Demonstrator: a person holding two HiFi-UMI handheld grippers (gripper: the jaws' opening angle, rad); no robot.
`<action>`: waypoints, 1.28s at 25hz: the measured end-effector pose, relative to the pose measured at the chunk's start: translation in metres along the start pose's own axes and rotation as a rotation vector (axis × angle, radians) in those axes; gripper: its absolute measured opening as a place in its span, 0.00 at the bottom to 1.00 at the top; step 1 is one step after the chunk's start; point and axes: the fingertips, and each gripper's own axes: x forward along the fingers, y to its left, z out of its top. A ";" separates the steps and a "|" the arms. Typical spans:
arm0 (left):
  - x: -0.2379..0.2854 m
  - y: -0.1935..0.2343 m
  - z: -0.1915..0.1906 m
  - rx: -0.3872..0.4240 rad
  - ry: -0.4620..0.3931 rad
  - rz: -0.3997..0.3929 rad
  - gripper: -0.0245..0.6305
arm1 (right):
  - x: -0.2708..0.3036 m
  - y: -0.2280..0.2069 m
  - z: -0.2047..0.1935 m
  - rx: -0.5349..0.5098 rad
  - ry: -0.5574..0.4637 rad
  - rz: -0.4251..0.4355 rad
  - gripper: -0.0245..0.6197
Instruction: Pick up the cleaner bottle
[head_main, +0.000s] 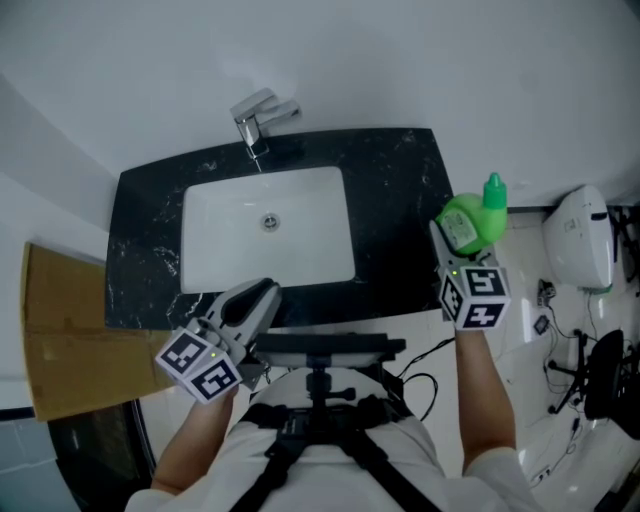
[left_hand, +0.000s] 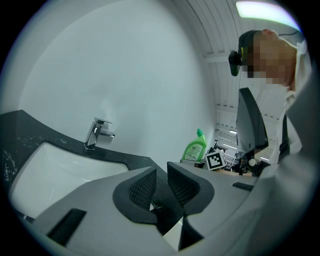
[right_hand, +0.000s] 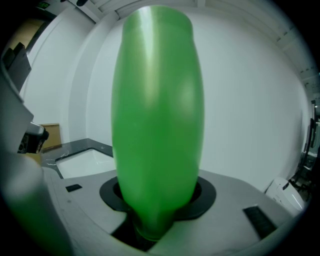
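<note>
The green cleaner bottle (head_main: 472, 218) with its green cap is held in the air at the right of the counter, with my right gripper (head_main: 460, 238) shut on its body. In the right gripper view the bottle (right_hand: 157, 115) fills the middle and stands upright between the jaws of my right gripper (right_hand: 157, 212). My left gripper (head_main: 258, 300) hangs over the counter's front edge, below the sink. Its jaws (left_hand: 161, 187) stand a little apart with nothing between them. From the left gripper view the bottle (left_hand: 195, 147) shows far off at the right.
A black marble counter (head_main: 395, 200) holds a white sink (head_main: 215, 245) with a chrome faucet (head_main: 255, 120) at the back wall. A white toilet (head_main: 580, 235) stands at the right. Flat cardboard (head_main: 60, 340) lies at the left. Cables trail over the floor on the right.
</note>
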 end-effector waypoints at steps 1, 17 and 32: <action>0.000 0.000 0.000 0.001 0.001 -0.001 0.15 | -0.002 0.001 0.000 0.000 0.000 0.000 0.31; -0.002 0.001 0.000 -0.002 0.002 -0.003 0.15 | -0.028 0.013 -0.003 -0.008 0.014 0.014 0.31; -0.007 0.004 0.003 0.003 -0.001 0.006 0.15 | -0.044 0.017 -0.005 -0.018 0.023 0.021 0.31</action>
